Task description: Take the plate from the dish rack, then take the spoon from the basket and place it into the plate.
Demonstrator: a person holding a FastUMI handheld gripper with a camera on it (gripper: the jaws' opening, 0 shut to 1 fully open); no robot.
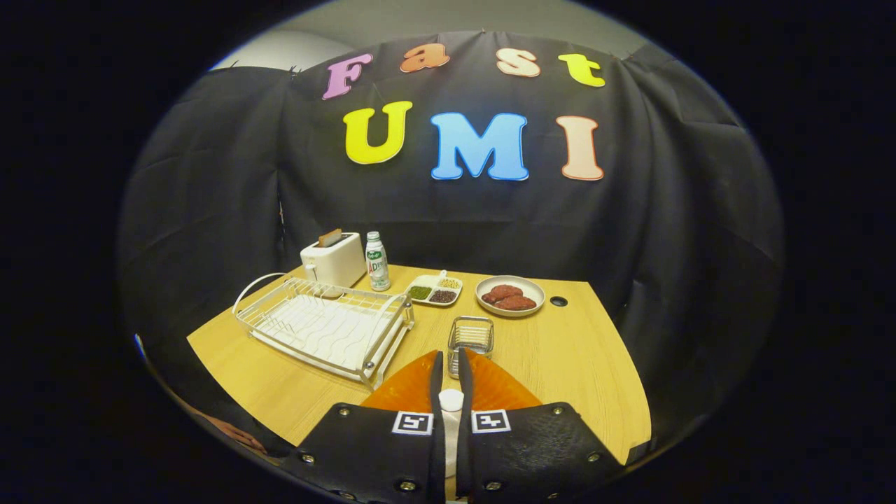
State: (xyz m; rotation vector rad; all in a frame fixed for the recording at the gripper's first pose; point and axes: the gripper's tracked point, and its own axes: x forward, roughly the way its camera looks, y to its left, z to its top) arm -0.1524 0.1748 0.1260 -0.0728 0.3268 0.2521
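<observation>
1. Gripper (451, 360) down low at 6 o'clock, fingers drawn narrow with a slim gap between them
2. Pinched in that gap: a white spoon (450, 401), rounded end showing between the fingers, the rest running back toward the gripper body; bowl end hidden
3. Orange plate (406, 388) flat on the table (560, 357) right under the fingers, spreading out to both sides of them; near edge covered by the gripper body
4. Small wire basket (470, 336) upright at 12 o'clock, just ahead of the fingertips, touching or just beside the plate's far rim; cannot tell which
5. White wire dish rack (325, 325) at 10 o'clock from the fingers, on its white drip tray, near corner just beside the plate's left edge
6. White toaster (334, 259) beyond the rack at 11 o'clock, a slice poking out of the slot
7. Small bottle (377, 260) with a green-and-white label standing just right of the toaster
8. Divided white tray (435, 289) with dark and green fillings beyond the basket at 12 o'clock
9. Pale bowl (510, 295) holding reddish-brown patties at 1 o'clock, just right of the divided tray, well apart from the plate
</observation>
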